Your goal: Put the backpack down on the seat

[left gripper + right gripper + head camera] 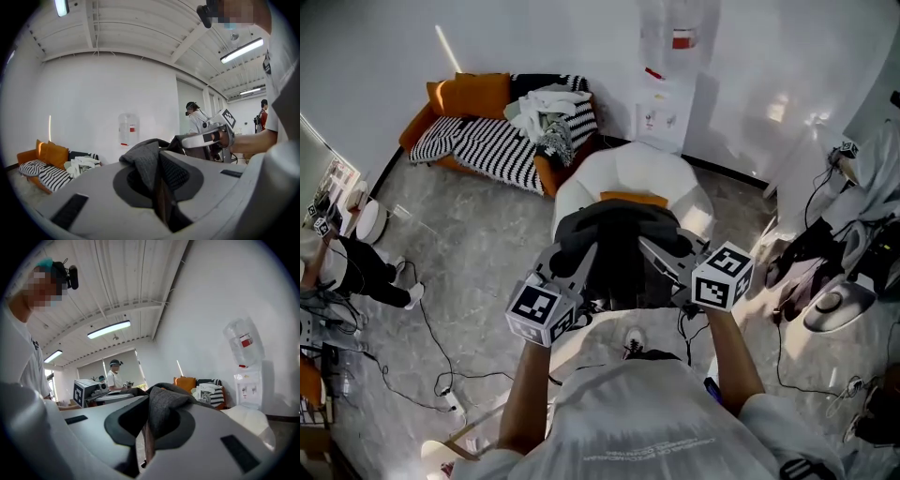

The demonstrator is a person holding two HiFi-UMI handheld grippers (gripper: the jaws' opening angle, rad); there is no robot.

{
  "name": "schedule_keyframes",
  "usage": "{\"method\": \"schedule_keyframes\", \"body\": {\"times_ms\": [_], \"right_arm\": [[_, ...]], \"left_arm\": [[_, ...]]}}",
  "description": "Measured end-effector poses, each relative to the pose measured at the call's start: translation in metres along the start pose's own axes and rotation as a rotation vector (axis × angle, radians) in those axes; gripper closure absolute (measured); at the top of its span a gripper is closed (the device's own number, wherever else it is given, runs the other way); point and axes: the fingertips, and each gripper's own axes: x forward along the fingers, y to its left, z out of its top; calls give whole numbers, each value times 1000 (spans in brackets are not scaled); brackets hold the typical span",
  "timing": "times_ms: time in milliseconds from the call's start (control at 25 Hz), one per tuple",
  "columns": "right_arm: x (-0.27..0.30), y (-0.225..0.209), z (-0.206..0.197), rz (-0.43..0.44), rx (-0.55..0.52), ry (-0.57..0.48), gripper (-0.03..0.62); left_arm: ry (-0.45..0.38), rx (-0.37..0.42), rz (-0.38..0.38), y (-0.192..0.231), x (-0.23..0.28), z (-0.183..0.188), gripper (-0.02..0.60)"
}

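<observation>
The left tongs (584, 255) and the right tongs (652, 246) are each clamped on the dark grey backpack (619, 234). In each gripper view a fold of its fabric is pinched between nearly closed jaws. The backpack is held in the air between the two tongs, with one grip at each side of its top.

The floor (478, 262) below the tongs is laid with grey marbled tiles, and the room is enclosed by white walls (375, 47). Loose cables (431, 347) are spread on the floor below and to the left of the left tongs.

The following are counted:
- One backpack and two tongs.
- One white seat (628, 169), directly ahead of the tongs and just beyond the backpack, with one orange cushion (634, 199) lying on it.
- One orange sofa (459, 103), ahead and to the left of the left tongs, covered with striped blankets (487, 145) and a pile of clothes (546, 112).
- One water dispenser (666, 94) against the wall, beyond the seat.
- In the left gripper view, a person (193, 117) and a second person (262, 112), both beyond the right tongs.

The top edge of the backpack runs across from one pair of tongs to the other. The body hangs downward from that edge, so its long axis is taken as roughly vertical. Which face is turned toward the seat cannot be told.
</observation>
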Motion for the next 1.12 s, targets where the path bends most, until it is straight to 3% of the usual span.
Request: {"method": "schedule_keyframes", "body": {"times_ms": [280,760,1120], "right_arm": [[11,-31,14,52,37,16,562],[43,-89,18,56,20,67,562],[69,-124,6,23,124,50,562]], "left_arm": [[3,-15,31,17,27,7,535],[15,-75,49,57,76,-7,535],[37,-100,32,84,105,-33,535]]}}
